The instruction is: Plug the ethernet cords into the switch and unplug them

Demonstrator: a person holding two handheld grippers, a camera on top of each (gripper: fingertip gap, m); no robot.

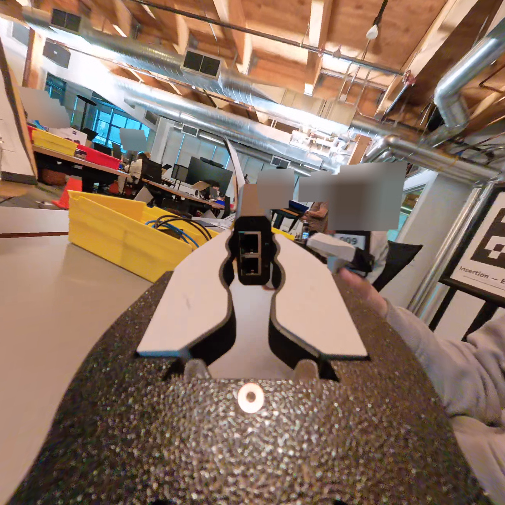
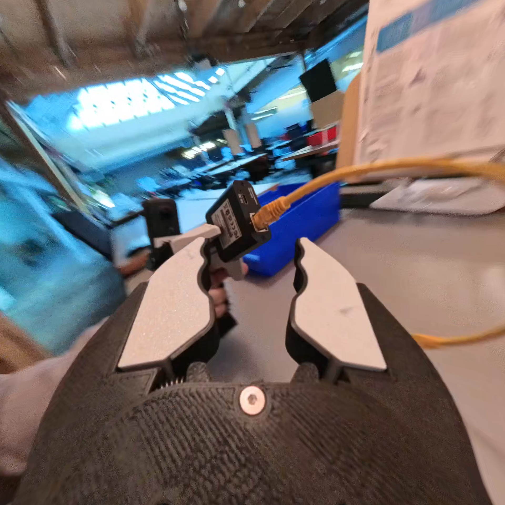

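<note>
My left gripper point(image 1: 252, 235) is shut on a small black switch point(image 1: 250, 257) and holds it above the grey table point(image 1: 54, 300). Two empty ports face its camera. In the right wrist view the switch point(image 2: 235, 226) is tilted, and a yellow ethernet cord point(image 2: 382, 166) is plugged into its far side by its plug point(image 2: 269, 213). The cord arcs right and comes back along the table. My right gripper point(image 2: 250, 241) is open and empty, just short of the plug. It also shows at the right of the left wrist view point(image 1: 332, 250).
A yellow bin point(image 1: 123, 232) holding blue and black cables stands on the table at the left. A blue bin point(image 2: 300, 226) sits behind the switch. A framed sign point(image 1: 486, 246) stands at the right. A papered board point(image 2: 437, 82) rises at the far right.
</note>
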